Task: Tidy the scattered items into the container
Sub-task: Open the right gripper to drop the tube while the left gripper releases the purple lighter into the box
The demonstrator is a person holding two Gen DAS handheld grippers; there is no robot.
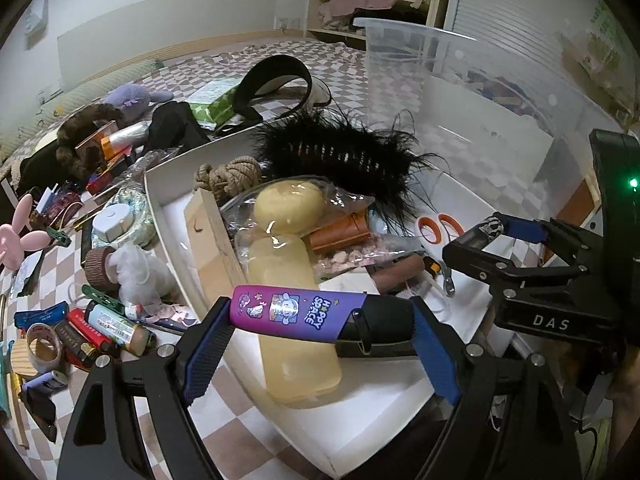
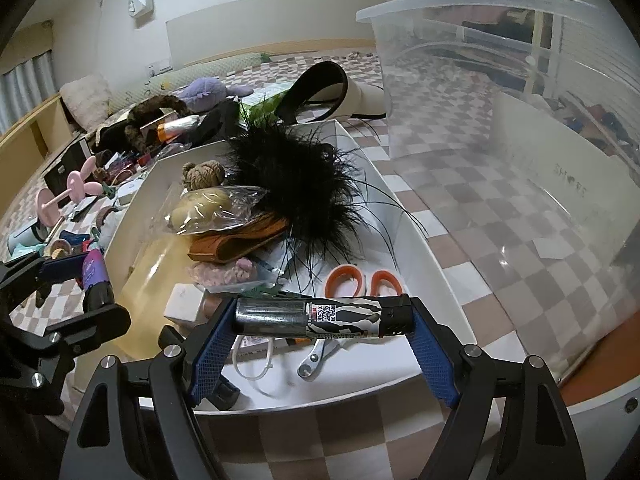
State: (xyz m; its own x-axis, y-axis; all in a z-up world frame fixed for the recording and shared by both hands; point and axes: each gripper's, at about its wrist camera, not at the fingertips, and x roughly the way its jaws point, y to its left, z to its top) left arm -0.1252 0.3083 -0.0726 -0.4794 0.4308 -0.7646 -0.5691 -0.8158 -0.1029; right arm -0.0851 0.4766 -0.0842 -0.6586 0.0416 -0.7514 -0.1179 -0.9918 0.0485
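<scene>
Both tongs pinch lighters lengthwise, left [image 1: 320,316] purple, right [image 2: 322,318] zebra-striped, above the white tray's [image 2: 432,264] near rim.

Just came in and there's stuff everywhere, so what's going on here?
A person is tidying clutter into a white box with two handheld claws. The left claw is shut on a purple lighter, the right claw on a zebra-striped lighter; both hang over the box. It already holds scissors, a black feather piece and more. Plenty still lies on the checked cover to its left.
</scene>
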